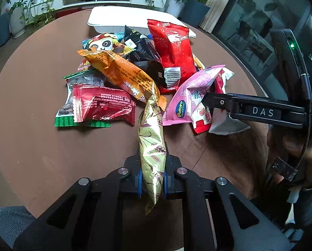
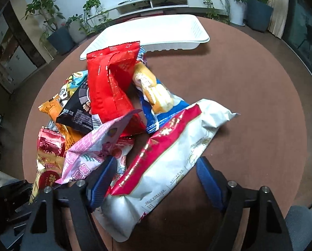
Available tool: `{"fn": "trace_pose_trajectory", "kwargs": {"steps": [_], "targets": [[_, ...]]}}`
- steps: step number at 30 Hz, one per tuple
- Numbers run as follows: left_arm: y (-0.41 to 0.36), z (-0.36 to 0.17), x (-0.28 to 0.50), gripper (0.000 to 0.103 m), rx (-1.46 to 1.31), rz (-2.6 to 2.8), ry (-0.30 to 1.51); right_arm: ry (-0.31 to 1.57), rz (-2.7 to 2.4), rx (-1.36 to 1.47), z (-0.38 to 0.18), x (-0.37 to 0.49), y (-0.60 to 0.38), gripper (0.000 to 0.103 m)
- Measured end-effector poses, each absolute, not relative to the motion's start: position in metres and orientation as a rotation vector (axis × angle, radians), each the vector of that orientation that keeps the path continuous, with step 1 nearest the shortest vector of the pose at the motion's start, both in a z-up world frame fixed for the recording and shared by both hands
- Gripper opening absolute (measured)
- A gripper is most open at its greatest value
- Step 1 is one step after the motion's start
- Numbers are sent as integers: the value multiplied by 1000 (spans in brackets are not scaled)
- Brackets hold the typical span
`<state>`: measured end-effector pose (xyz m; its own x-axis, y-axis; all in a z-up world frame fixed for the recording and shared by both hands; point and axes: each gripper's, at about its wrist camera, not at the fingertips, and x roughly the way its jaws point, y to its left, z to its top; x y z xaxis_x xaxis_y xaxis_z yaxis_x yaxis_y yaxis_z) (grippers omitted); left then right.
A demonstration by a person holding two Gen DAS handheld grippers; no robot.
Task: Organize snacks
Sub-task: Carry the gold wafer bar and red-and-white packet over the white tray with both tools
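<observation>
A heap of snack packets lies on the round brown table (image 1: 40,146). My left gripper (image 1: 152,179) is shut on a long gold packet (image 1: 150,142) whose far end reaches under the orange packet (image 1: 122,71). A large white-and-red packet (image 2: 177,150) lies between the blue pads of my right gripper (image 2: 156,179), which is open; the right pad (image 2: 208,182) stands clear of it. In the left wrist view one black finger (image 1: 223,101) of the right gripper sits over the pink packet (image 1: 187,102). A tall red packet (image 1: 172,50) tops the heap.
A white tray (image 2: 177,33) stands at the table's far side, behind the heap. Black (image 1: 139,44), panda-print (image 1: 101,44), dark red (image 1: 103,104) and blue bread (image 2: 156,96) packets crowd the middle. A person's hand (image 1: 290,144) holds the right gripper. Potted plants and a white shelf line the room.
</observation>
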<state>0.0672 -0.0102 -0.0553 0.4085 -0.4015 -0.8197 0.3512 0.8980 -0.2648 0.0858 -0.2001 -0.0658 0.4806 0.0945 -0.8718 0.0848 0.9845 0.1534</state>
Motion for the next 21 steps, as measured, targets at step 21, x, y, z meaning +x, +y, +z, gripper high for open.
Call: {"fn": "trace_pose_trajectory", "kwargs": {"steps": [21], "targets": [[-8, -55, 61, 12, -38, -475, 1040, 1082, -34, 49, -69, 77, -187, 58]]}}
